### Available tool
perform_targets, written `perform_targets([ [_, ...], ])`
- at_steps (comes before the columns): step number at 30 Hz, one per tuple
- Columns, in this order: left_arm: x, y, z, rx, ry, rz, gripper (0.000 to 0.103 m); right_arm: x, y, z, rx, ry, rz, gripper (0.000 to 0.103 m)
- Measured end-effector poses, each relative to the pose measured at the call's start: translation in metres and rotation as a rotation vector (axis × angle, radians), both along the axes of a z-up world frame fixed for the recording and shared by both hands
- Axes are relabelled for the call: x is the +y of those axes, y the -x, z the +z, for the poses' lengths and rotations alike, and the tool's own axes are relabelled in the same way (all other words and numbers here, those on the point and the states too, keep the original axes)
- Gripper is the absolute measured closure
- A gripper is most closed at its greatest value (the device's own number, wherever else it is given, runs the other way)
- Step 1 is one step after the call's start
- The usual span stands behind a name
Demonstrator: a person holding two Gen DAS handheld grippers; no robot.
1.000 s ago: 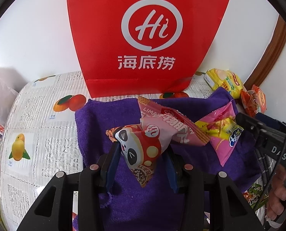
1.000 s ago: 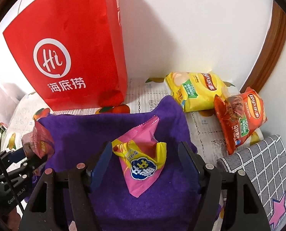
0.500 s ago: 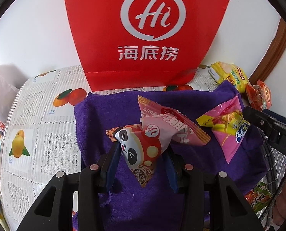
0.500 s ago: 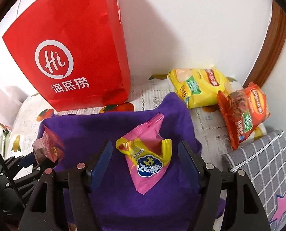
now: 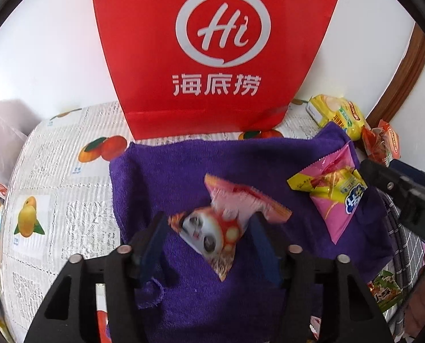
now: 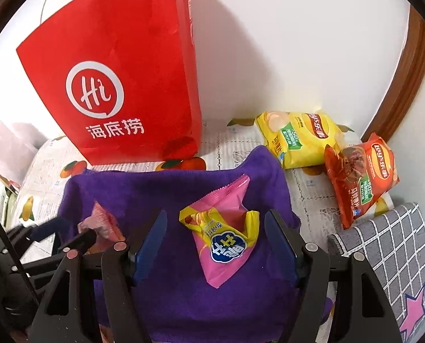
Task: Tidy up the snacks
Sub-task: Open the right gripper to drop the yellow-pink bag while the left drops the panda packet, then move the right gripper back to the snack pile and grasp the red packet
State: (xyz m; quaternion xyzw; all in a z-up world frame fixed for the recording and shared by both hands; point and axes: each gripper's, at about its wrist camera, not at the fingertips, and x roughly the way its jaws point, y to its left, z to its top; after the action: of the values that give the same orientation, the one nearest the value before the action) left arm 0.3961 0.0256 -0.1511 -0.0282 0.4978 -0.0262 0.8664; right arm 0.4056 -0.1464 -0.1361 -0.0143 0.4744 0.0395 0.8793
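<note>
Snacks on the purple towel

Panda packet (image 5: 212,228) lies blurred on the towel (image 5: 161,177) between the left gripper's (image 5: 208,238) spread fingers, which do not grip it. Pink packet (image 6: 223,228) lies flat on the towel between the right gripper's (image 6: 215,238) fingers, also wide apart and clear of it. Red bag (image 6: 121,80) stands upright against the wall behind the towel. Yellow chips (image 6: 298,140) and red chips (image 6: 361,177) rest on the tablecloth (image 5: 55,171) to the right, the yellow bag just beside the towel's corner.
</note>
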Motion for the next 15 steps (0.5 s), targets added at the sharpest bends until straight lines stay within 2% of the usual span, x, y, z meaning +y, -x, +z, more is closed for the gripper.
perform_targets([
  [10, 0.0, 0.005, 0.018, -0.042, 0.002, -0.001, 0.04, 0.005, 0.015, 0.016, -0.042, -0.036, 0.008, 0.033],
  [13, 0.002, 0.011, 0.029, -0.076, -0.01, 0.008, 0.04, 0.005, 0.027, 0.015, -0.034, -0.072, 0.023, 0.033],
  [15, 0.003, 0.012, 0.034, -0.086, 0.01, 0.001, 0.04, 0.006, 0.036, 0.01, 0.001, -0.079, 0.057, 0.033],
])
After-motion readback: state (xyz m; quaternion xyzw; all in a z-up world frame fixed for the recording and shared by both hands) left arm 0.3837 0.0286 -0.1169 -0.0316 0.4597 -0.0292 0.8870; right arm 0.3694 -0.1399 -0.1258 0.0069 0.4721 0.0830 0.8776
